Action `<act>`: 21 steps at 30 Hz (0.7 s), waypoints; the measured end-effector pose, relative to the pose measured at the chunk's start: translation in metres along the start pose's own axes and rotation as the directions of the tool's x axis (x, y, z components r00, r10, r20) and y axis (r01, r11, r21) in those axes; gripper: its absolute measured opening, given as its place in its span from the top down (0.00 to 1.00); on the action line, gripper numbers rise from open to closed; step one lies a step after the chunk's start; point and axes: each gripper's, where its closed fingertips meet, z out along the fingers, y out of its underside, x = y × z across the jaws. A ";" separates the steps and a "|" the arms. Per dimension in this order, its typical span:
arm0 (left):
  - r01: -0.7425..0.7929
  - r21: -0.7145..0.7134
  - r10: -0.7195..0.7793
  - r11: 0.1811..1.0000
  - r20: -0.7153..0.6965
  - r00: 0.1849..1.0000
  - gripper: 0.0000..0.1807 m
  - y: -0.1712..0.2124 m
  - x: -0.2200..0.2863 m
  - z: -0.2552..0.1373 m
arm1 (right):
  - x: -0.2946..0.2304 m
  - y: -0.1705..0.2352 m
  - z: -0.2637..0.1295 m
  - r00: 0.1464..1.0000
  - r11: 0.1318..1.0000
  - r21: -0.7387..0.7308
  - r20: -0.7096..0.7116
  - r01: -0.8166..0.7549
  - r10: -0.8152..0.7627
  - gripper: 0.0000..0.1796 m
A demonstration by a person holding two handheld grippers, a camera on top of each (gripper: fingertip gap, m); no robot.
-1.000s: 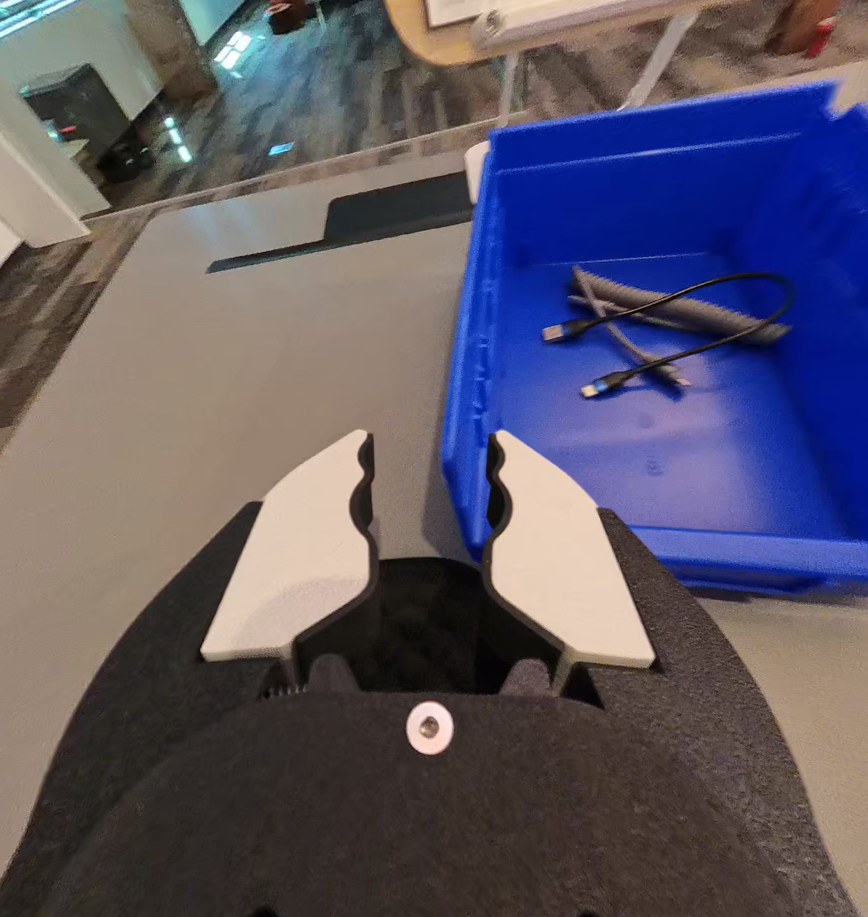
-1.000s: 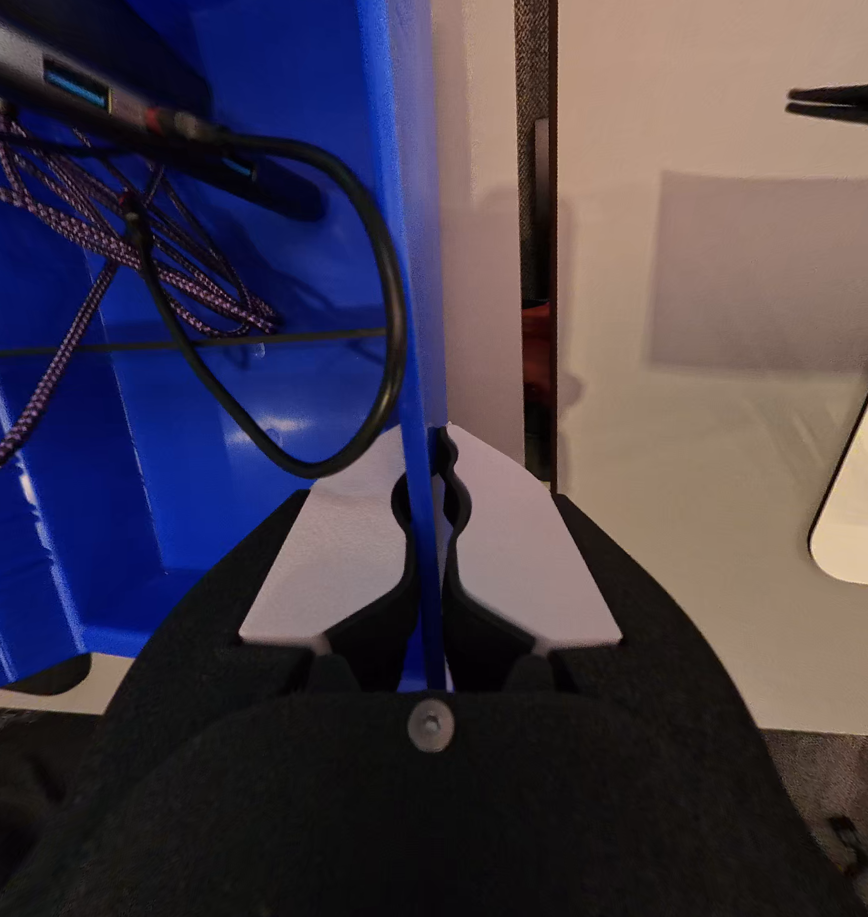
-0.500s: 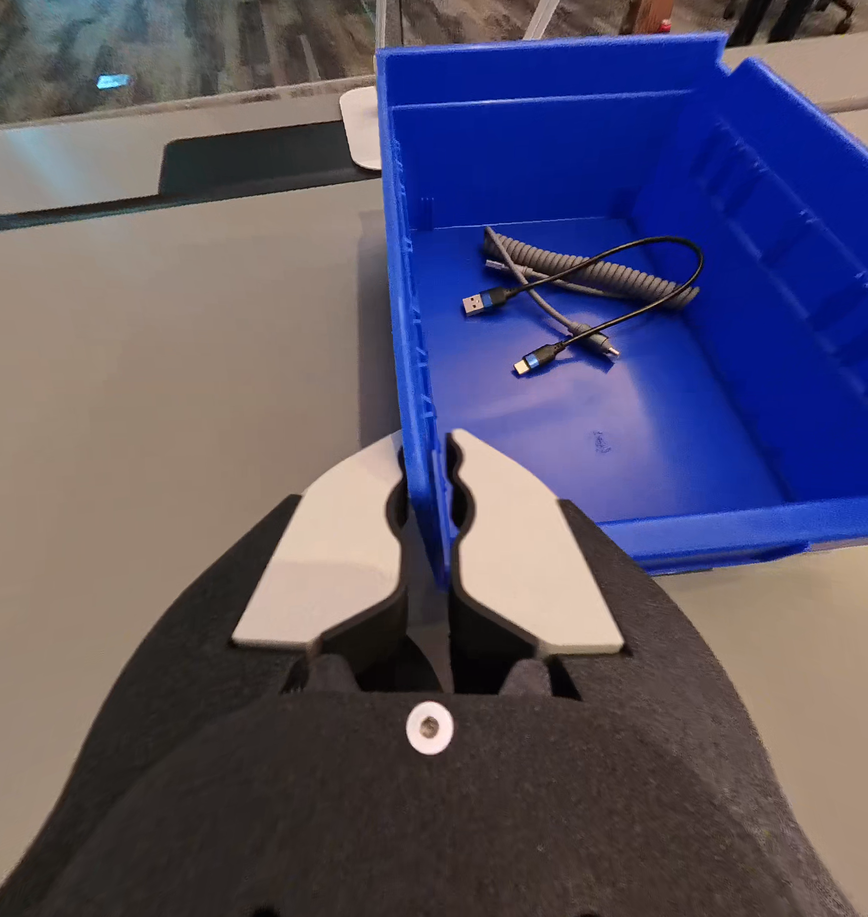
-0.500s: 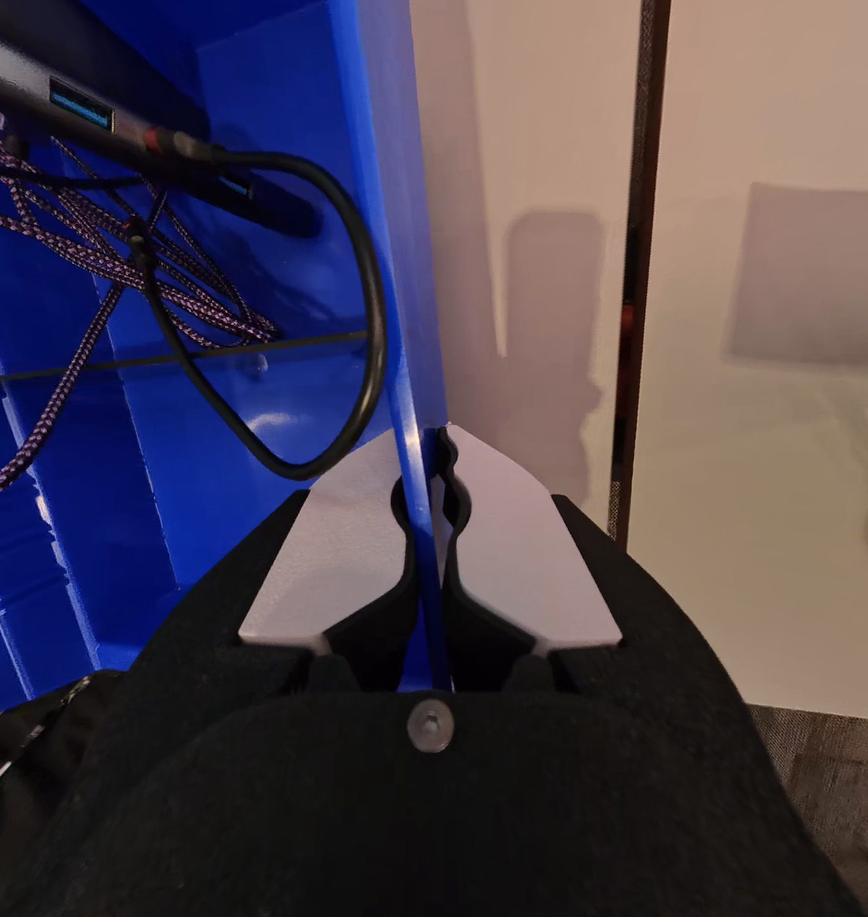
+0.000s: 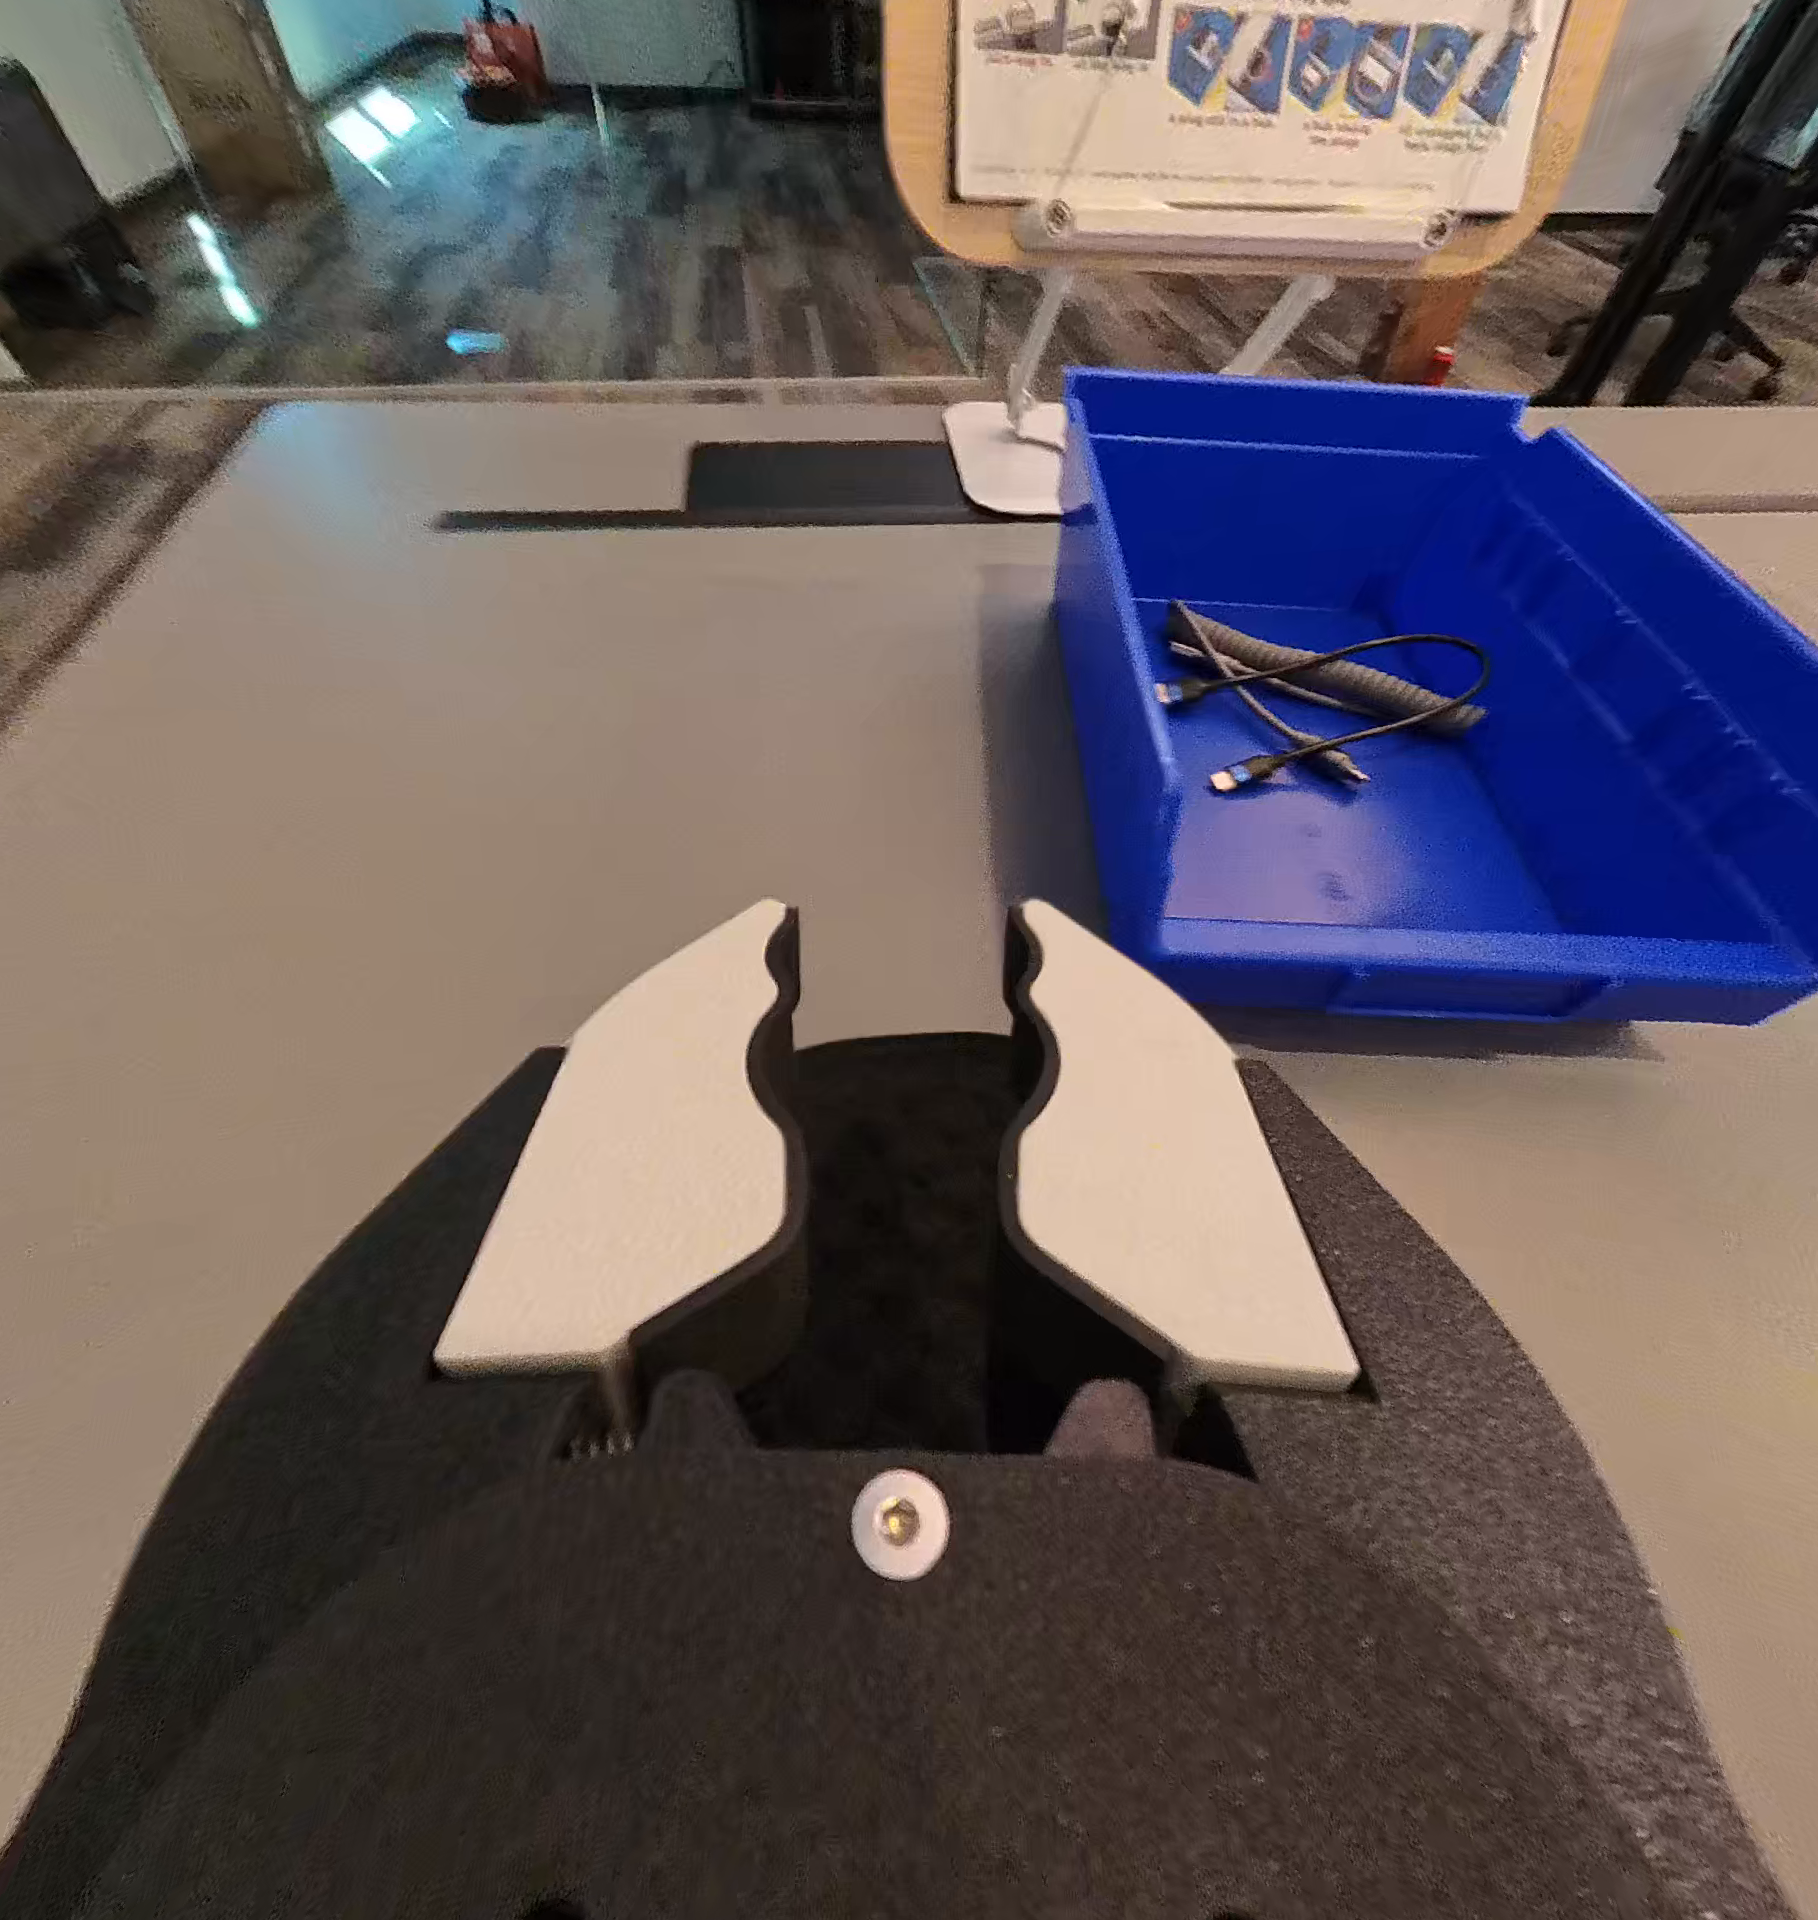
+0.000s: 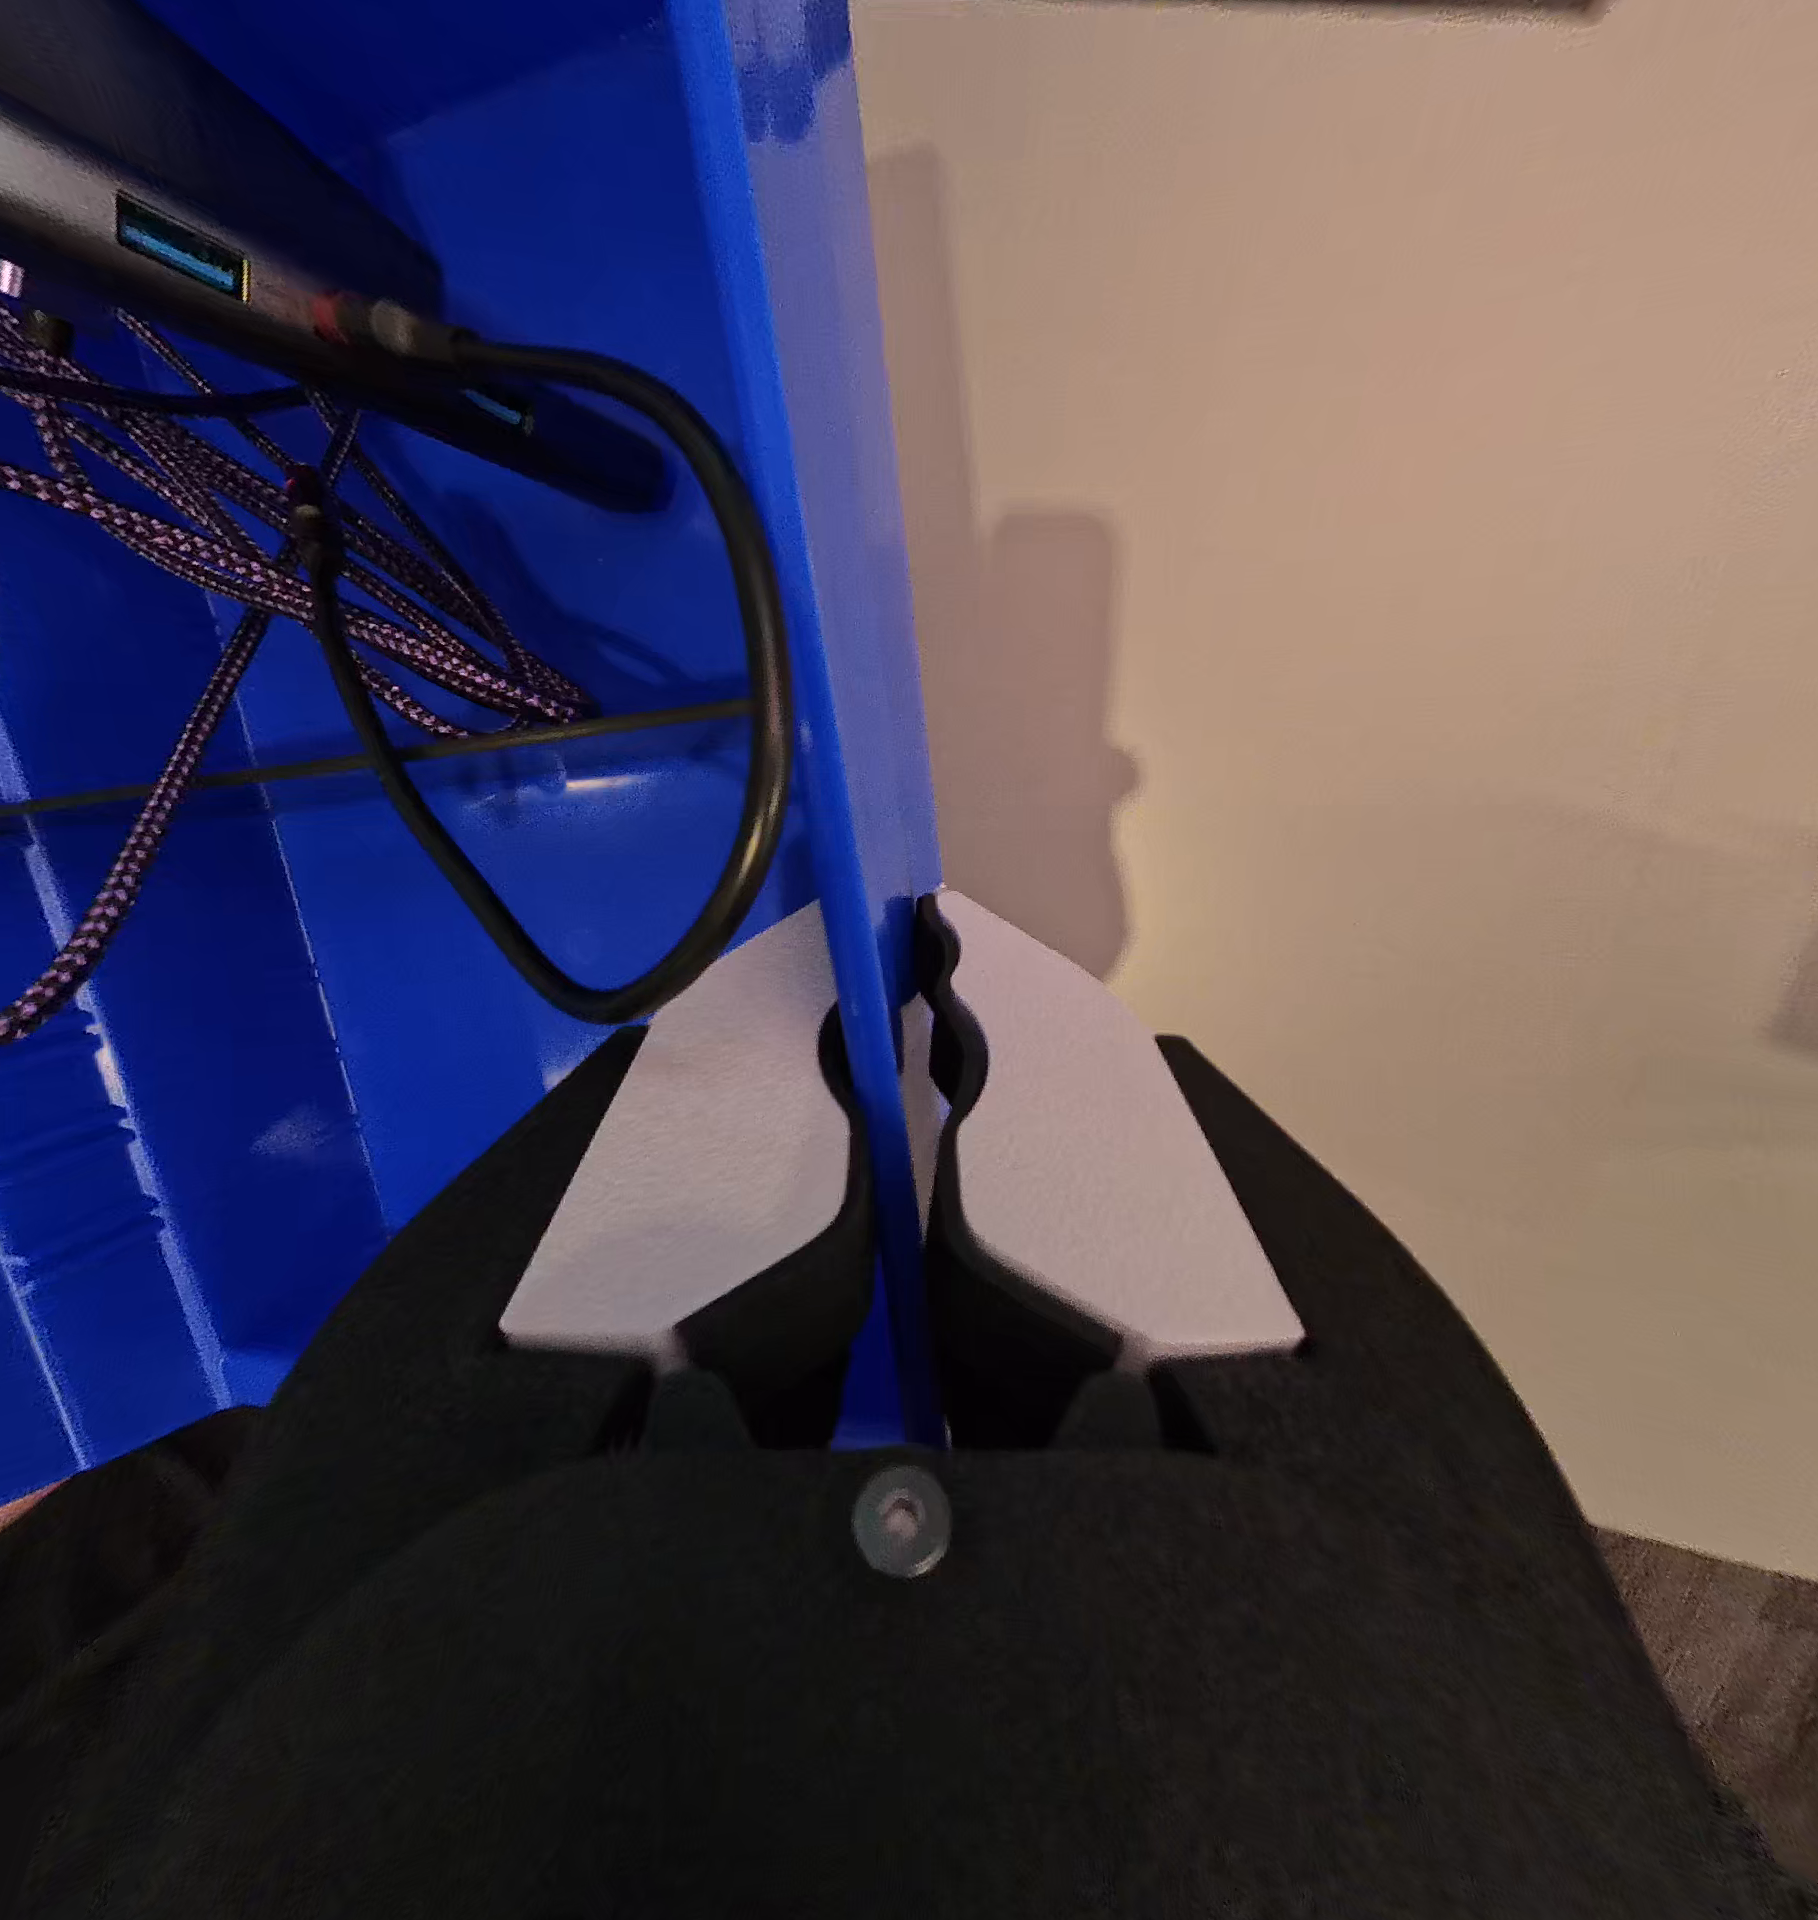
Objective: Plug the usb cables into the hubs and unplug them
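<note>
- Our left gripper (image 5: 900, 920) hangs over the bare grey table (image 5: 469, 779) with its jaws spread wide and nothing between them.
- In the left wrist view a blue bin (image 5: 1092, 727) sits on the table at about 2 o'clock from that gripper, apart from it.
- On that bin's floor lie a short black usb cable (image 5: 1424, 649) with blue-tipped plugs and a grey coiled cable (image 5: 1331, 675), crossing each other toward the far end of the bin.
- At 12 o'clock beyond the bin we see a sign board (image 5: 1237, 114) on a white stand, its foot on the table just behind the bin's far left corner.
- A black strip (image 5: 822, 488) is set in the table top at about 12 o'clock, left of the stand's foot.
- Our right gripper (image 6: 884, 914) is clenched on the thin side wall of a second blue bin (image 6: 780, 520), one finger inside and one outside.
- Inside this bin, at 10 o'clock from the right gripper, we see a grey hub (image 6: 188, 260) with a blue port facing us; a thick black lead (image 6: 770, 644) leaves its end and loops down toward the fingers.
- A purple braided cable (image 6: 188, 748) lies tangled below the hub at 9 to 10 o'clock.
- We cannot tell whether any cable besides the hub's own lead is plugged in.
</note>
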 end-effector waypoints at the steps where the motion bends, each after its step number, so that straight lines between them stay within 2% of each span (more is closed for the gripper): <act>1: -0.033 0.005 0.033 0.999 0.040 0.999 0.79 -0.001 -0.009 -0.004 | -0.022 -0.010 0.000 1.000 1.000 0.002 0.008 0.027 -0.027 0.97; 5: -0.125 -0.060 0.135 0.990 0.212 0.968 0.78 0.002 -0.049 -0.019 | -0.117 -0.052 0.007 0.987 0.988 0.024 0.046 0.152 -0.153 0.97; 10: -0.082 -0.065 0.096 0.994 0.252 0.963 0.78 0.005 -0.080 -0.035 | -0.252 -0.089 0.037 0.945 0.955 0.030 0.140 0.295 -0.297 0.97; 16: -0.066 -0.089 0.092 0.994 0.335 0.938 0.78 0.012 -0.123 -0.057 | -0.404 -0.106 0.083 0.876 0.903 0.023 0.234 0.428 -0.421 0.97; 21: -0.045 -0.119 0.087 0.992 0.379 0.921 0.78 0.023 -0.154 -0.069 | -0.505 -0.108 0.121 0.823 0.861 0.021 0.285 0.507 -0.492 0.97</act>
